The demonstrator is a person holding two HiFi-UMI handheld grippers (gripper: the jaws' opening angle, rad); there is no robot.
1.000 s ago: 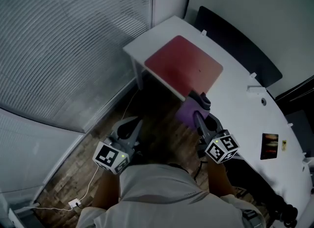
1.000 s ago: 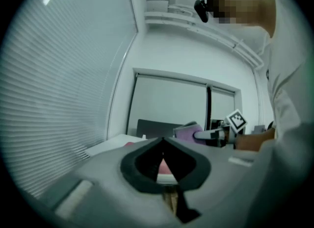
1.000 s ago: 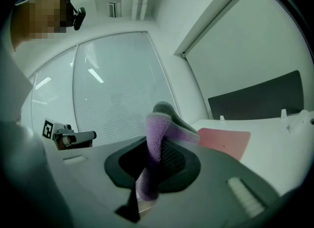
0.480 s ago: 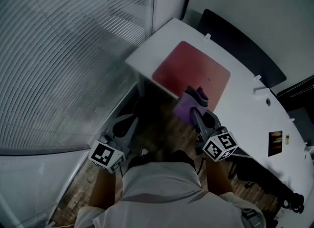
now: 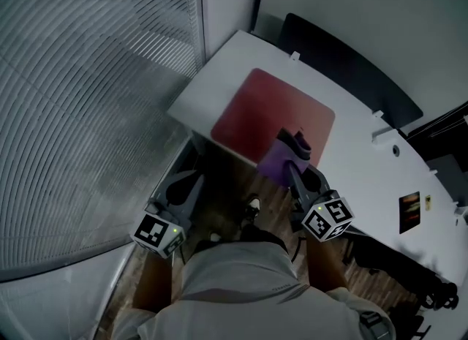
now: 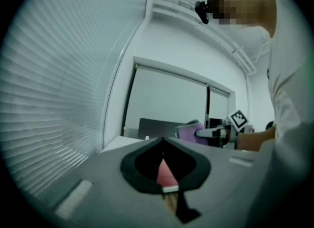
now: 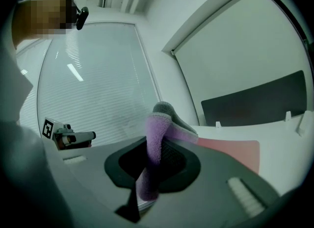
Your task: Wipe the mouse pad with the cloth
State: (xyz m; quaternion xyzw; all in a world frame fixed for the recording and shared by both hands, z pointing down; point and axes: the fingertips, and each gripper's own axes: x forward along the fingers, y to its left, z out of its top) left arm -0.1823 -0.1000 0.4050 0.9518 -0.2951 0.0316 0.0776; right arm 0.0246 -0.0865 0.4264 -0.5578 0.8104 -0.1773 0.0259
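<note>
Setting: white worktop (image 5: 351,163) in a room corner, blinds (image 5: 88,75) on the left, wood floor (image 5: 241,192) below.
Mouse pad: red and rectangular (image 5: 270,115), lying flat near the worktop's corner; also visible past the right jaws (image 7: 235,151).
Cloth: purple with a grey fold on top (image 5: 281,161), bunched at the pad's near edge. Whether it touches the pad cannot be told.
Right gripper: (image 5: 294,148) jaws clamped on the cloth (image 7: 157,143), which stands up between them; aimed toward the pad.
Left gripper: (image 5: 184,185) jaws closed together with nothing between them. It is held low over the floor, beside the worktop's edge, well apart from pad and cloth.
Backdrop: dark panel (image 5: 344,53) along the worktop's far side.
</note>
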